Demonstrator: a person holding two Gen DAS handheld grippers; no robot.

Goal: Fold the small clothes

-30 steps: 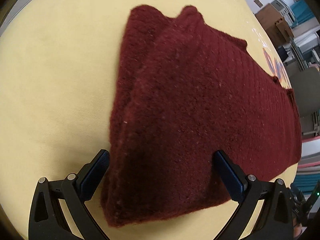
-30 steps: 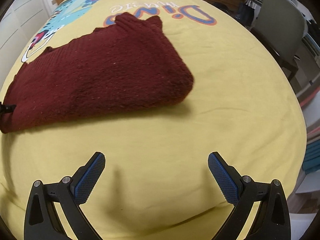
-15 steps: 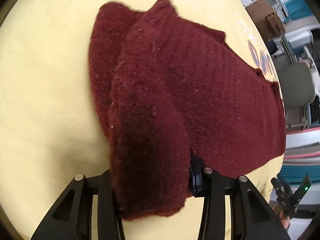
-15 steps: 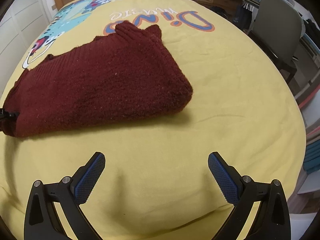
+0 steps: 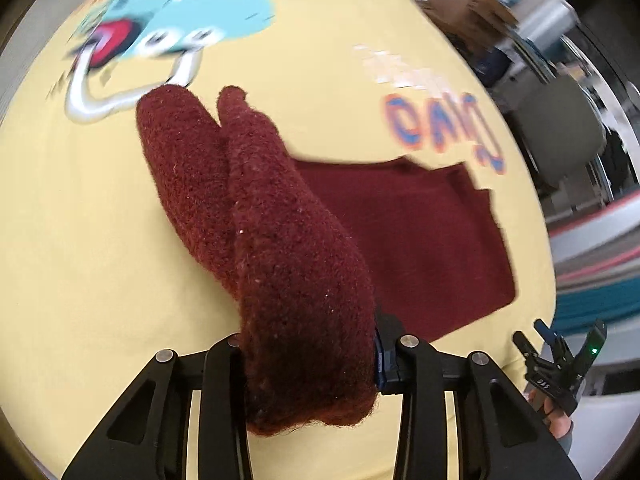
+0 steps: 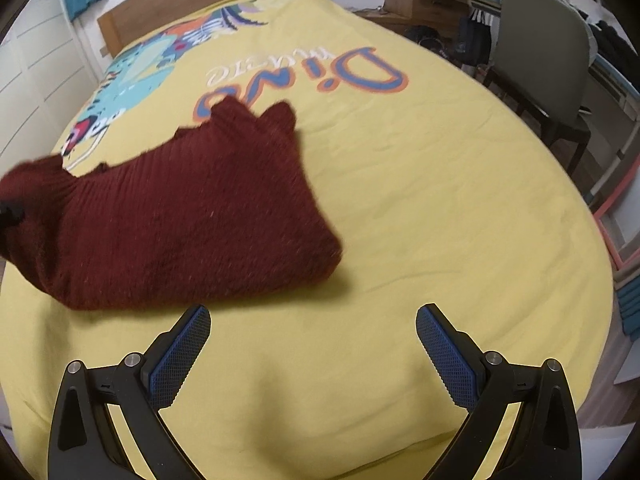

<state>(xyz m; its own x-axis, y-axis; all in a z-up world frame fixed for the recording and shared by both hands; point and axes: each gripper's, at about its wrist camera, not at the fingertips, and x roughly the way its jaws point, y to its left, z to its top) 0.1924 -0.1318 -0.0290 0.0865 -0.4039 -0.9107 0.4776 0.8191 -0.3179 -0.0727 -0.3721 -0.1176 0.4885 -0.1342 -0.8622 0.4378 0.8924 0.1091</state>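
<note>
The sweater [image 5: 304,280] end has risen off the bed [image 5: 80,240], clamped in the left tongs [image 5: 308,360]. Only the right view shows the right tongs [image 6: 313,344] spread wide, holding nothing.

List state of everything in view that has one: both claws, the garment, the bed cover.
left claw: shut on dark red knit sweater
right claw: open, holding nothing, over bare cover beside the sweater
dark red knit sweater: partly folded, one end lifted by the left claw, the rest lying on the cover
yellow dinosaur bed cover: spread flat, lightly wrinkled
grey chair: upright beside the bed, unoccupied
</note>
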